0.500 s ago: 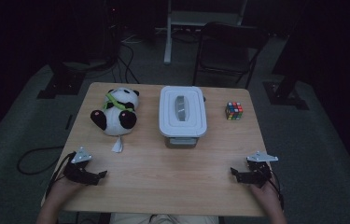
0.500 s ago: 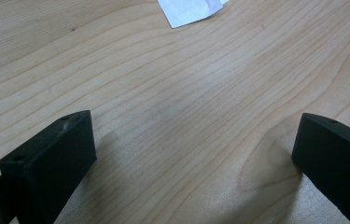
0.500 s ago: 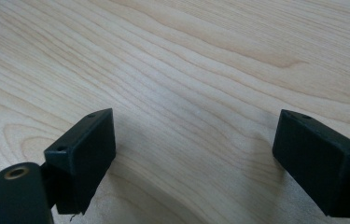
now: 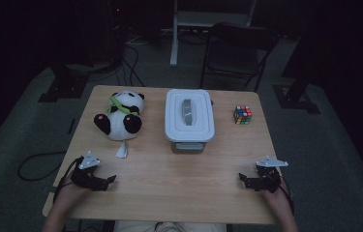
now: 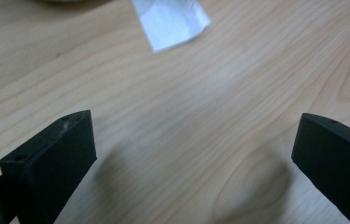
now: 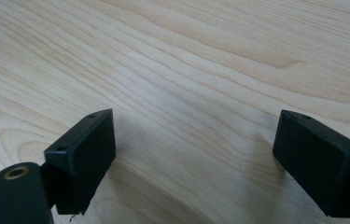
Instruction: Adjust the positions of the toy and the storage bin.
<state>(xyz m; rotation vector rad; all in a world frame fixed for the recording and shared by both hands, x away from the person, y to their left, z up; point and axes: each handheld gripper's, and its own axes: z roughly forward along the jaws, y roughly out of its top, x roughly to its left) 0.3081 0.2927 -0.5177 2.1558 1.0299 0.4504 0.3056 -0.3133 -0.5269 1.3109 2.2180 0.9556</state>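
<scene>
Bench at rest: both tools wide, nothing held, no change from half a second ago.

Left to right: left tool at the near left edge, jaws wide apart over bare wood, empty; plush panda lying far left, its white tag just beside it toward the left tool, tag blank from here; lidded white box at centre back, no label legible; colour cube far right, apart from the box; right tool at the near right edge, jaws wide, empty. Judgement: work not begun; panda lies nearest the left tool.
</scene>
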